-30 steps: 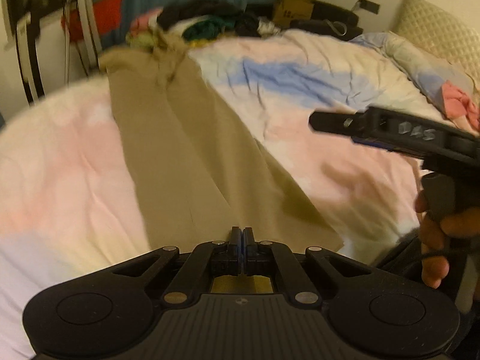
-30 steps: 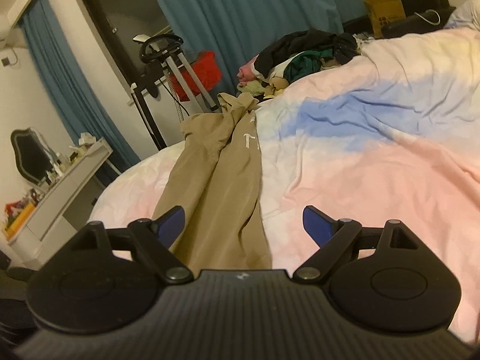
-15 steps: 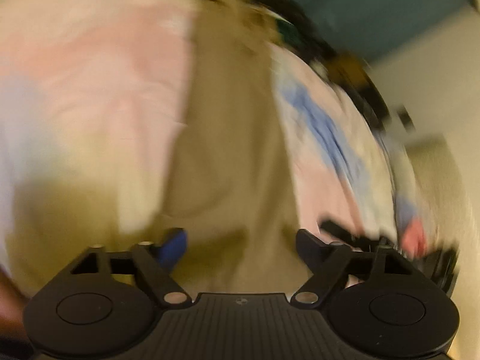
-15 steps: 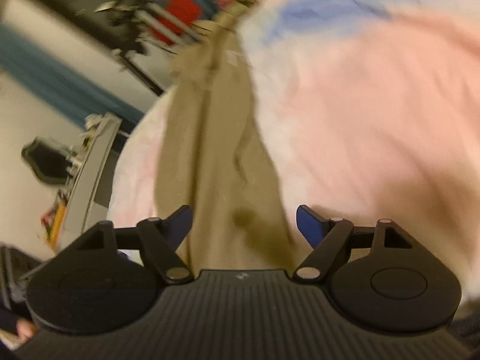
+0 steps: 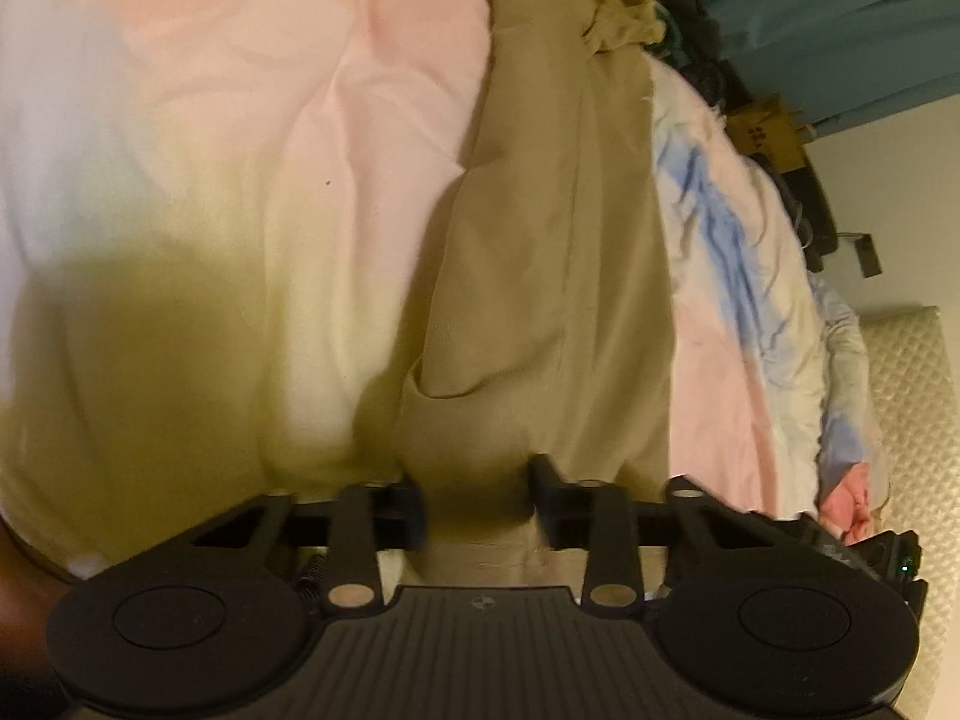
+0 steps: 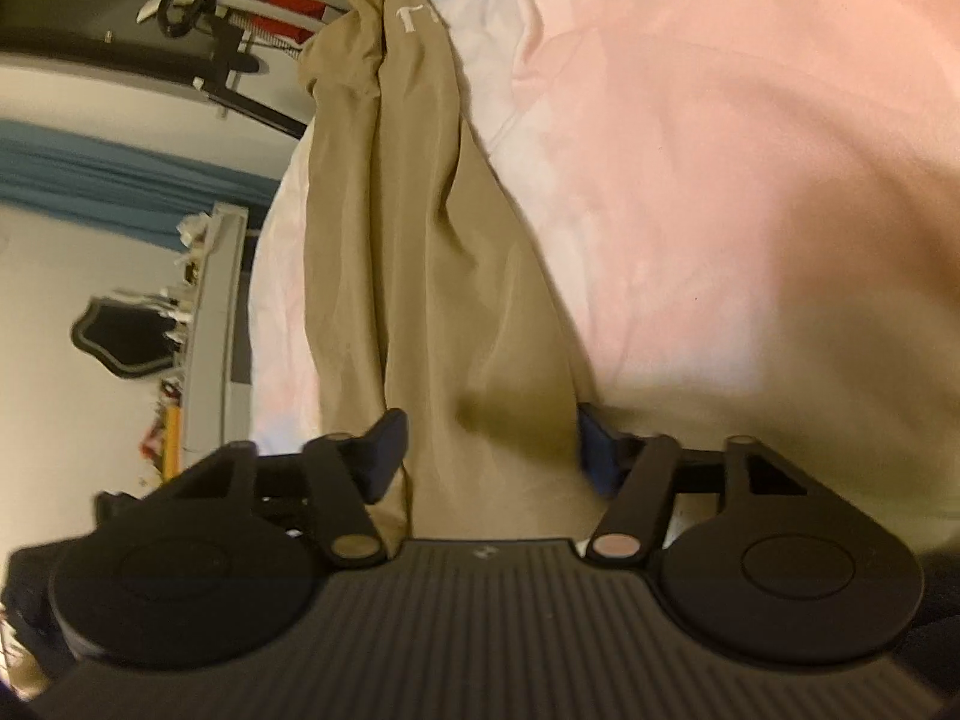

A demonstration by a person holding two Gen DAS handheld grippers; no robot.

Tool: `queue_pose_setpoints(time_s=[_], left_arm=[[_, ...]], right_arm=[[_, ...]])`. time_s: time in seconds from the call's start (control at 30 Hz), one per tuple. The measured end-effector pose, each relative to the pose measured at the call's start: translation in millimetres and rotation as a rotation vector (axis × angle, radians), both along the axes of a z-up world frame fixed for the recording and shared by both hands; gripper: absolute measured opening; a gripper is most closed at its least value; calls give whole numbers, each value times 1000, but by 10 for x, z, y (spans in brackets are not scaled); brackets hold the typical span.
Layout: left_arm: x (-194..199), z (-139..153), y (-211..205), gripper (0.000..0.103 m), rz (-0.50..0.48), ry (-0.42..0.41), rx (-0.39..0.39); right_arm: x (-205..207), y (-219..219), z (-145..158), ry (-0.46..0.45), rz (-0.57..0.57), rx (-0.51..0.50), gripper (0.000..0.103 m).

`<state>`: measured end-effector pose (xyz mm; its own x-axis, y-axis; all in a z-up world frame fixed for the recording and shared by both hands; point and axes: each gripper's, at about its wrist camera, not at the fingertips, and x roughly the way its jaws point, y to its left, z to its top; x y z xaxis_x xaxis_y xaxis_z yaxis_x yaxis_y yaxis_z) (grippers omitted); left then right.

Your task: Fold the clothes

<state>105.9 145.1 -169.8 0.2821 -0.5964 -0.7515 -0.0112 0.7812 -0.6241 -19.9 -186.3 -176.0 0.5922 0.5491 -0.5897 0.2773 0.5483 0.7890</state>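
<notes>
Nearest the left wrist camera, the left gripper [image 5: 477, 495] has its jaws closing around a bunched near end of the khaki trousers [image 5: 558, 276], the fabric humped up between the fingers, which touch it on both sides. A second ago those fingers were pressed flat together above the cloth, and the view has since rolled, so the bed now runs sideways. In the right wrist view the right gripper [image 6: 489, 450] is also closing, its blue-padded fingers [image 6: 384, 450] straddling the trousers' near edge; whether both pads press the cloth I cannot tell. Earlier it hung spread wide higher above the bed.

The trousers lie lengthwise on the pastel duvet [image 5: 252, 138], pink, yellow and blue, stretching away to a crumpled far end. No containers with visible contents appear. Farther off sit a pile of clothes [image 5: 684, 12], a cardboard box [image 5: 765, 132], teal curtains [image 5: 828, 12], an exercise machine [image 6: 210, 18] and a cluttered white dresser [image 6: 210, 330].
</notes>
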Motion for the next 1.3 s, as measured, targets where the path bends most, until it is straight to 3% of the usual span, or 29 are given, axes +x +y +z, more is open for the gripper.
queue_pose_setpoints(time_s=[0.13, 0.27, 0.37, 0.47, 0.6, 0.77, 0.9, 1.1, 1.23, 1.3], left_arm=[[-80, 71, 95, 9, 32, -21, -40], [-171, 204, 158, 7, 40, -48, -54], [-175, 244, 156, 7, 53, -41, -70], [-176, 286, 170, 6, 65, -31, -93], [-182, 495, 364, 6, 86, -46, -142], [-279, 1028, 469, 6, 94, -148, -203], [-487, 1347, 465, 6, 97, -239, -217], [-1189, 1220, 497, 6, 118, -250, -216], [-1637, 958, 590, 6, 162, -185, -251], [-1633, 919, 582, 6, 177, -173, -260]], right_arm=[[-11, 159, 132, -5, 67, -149, 34], [-63, 276, 186, 3, 138, -146, 29], [-81, 290, 208, 23, 134, -169, 14], [-69, 209, 364, -12, 76, -155, 13], [-68, 123, 786, -122, 39, -142, 13], [-114, 36, 1440, -301, 12, -148, 12], [-279, 15, 1728, -406, 2, -149, 12], [-802, 34, 1532, -436, 3, -151, 12], [-1229, 63, 1190, -400, -16, -115, 12], [-1345, 60, 1079, -388, -35, -79, 12]])
